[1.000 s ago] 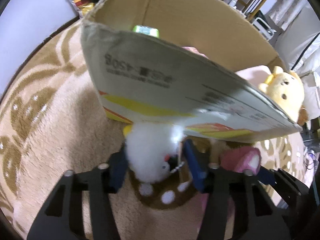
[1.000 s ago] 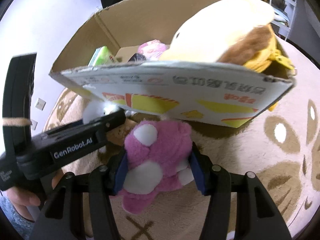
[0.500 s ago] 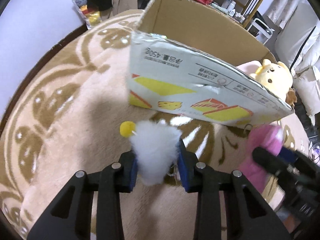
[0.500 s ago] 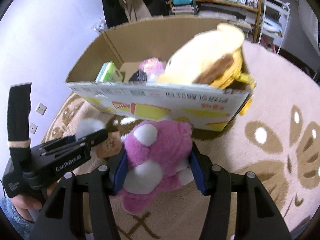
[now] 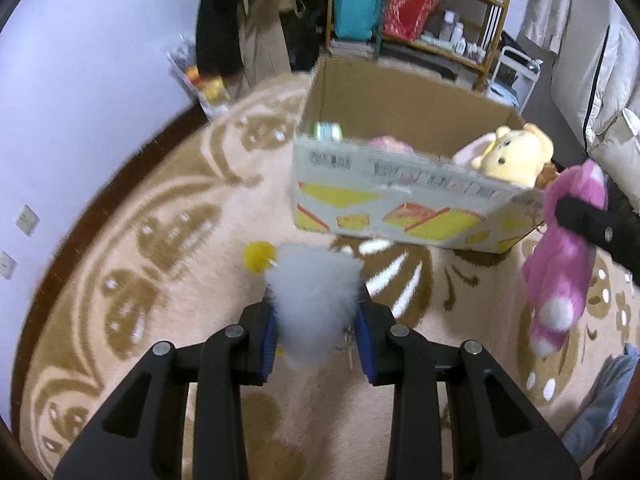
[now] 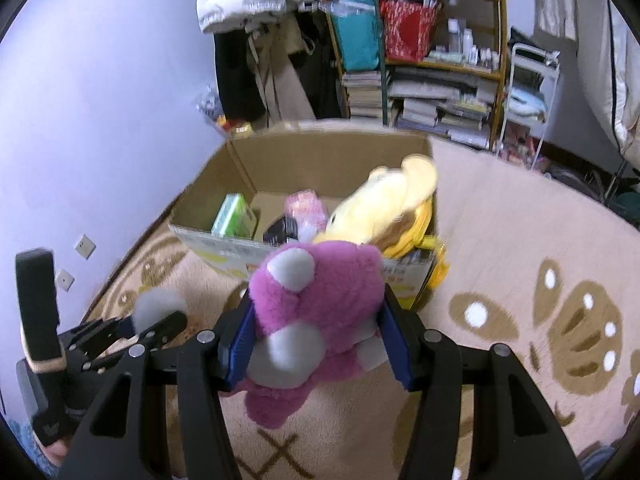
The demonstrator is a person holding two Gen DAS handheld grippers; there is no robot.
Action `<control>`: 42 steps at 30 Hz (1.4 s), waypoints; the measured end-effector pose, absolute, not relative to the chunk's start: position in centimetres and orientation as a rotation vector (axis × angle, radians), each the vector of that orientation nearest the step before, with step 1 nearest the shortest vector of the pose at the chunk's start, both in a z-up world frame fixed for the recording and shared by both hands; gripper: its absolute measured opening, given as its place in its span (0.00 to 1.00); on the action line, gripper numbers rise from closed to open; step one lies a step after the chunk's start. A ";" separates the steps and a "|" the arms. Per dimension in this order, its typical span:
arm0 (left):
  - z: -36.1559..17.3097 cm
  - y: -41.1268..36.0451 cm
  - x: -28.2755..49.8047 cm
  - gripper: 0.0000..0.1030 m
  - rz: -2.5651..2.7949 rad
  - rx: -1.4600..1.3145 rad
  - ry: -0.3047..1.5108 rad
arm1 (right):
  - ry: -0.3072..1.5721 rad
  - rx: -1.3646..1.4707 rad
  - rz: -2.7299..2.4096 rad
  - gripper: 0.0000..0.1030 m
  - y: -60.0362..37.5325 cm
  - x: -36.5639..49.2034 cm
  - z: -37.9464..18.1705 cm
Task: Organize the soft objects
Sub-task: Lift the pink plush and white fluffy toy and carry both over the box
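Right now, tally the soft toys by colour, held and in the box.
Pink: 2, pink plush in the right gripper, small pink toy in the cardboard box
White: 1, white fluffy toy in the left gripper
Yellow: 1, yellow bear in the box
Total: 4

Open box on the rug, two toys held before it

The cardboard box [image 6: 320, 168] stands on the rug [image 6: 520, 240], with shelves [image 6: 440, 68] behind it against the wall. A bear plush [image 5: 516, 156] leans over the box's right near corner (other items lie inside). The fluffy toy [image 5: 316, 300] sits left, the plush toy [image 6: 316, 320] right, both before the box.
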State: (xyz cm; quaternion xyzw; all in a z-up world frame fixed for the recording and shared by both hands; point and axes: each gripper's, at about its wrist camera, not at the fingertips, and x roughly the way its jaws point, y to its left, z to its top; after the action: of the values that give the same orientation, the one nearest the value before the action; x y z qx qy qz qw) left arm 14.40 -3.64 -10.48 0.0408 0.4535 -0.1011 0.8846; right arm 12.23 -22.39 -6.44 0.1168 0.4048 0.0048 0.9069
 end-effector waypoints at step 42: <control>-4.5 -9.5 23.7 0.32 -0.183 0.141 0.649 | 0.616 0.062 -0.167 0.58 -24.9 20.1 -2.2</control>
State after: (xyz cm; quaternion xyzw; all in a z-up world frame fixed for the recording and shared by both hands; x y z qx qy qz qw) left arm 23.72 -9.48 -4.50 0.0689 0.3179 -0.0896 0.9413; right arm 20.10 -24.93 -2.21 0.0304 0.3028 -0.0821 0.9490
